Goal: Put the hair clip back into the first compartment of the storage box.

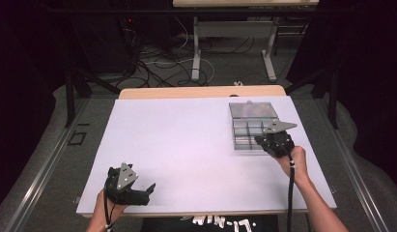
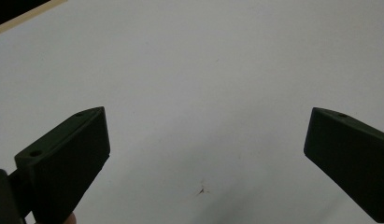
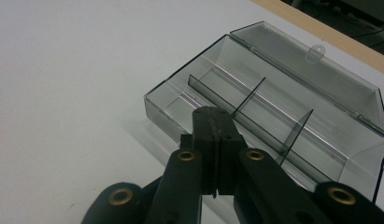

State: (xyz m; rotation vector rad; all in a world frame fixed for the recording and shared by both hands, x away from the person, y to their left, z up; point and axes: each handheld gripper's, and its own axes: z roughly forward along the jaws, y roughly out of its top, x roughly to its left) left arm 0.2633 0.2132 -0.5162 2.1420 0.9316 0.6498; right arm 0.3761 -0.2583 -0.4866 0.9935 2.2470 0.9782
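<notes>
Box [image 3: 273, 107] lies open, its near edge behind right gripper [image 3: 216, 122] jaws.

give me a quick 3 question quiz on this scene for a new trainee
1. True or false: the clear plastic box has its lid shut.
2. Which tool has its jaws pressed together? A) left tool B) right tool C) both
3. Fill in: the left tool hangs over the bare white ____.

Key:
1. False. The lid is swung back, and the dividers inside are exposed.
2. B. The right tool's jaws meet just above the near edge of the box, with nothing between them; the left tool's jaws stand wide apart.
3. Table.
</notes>
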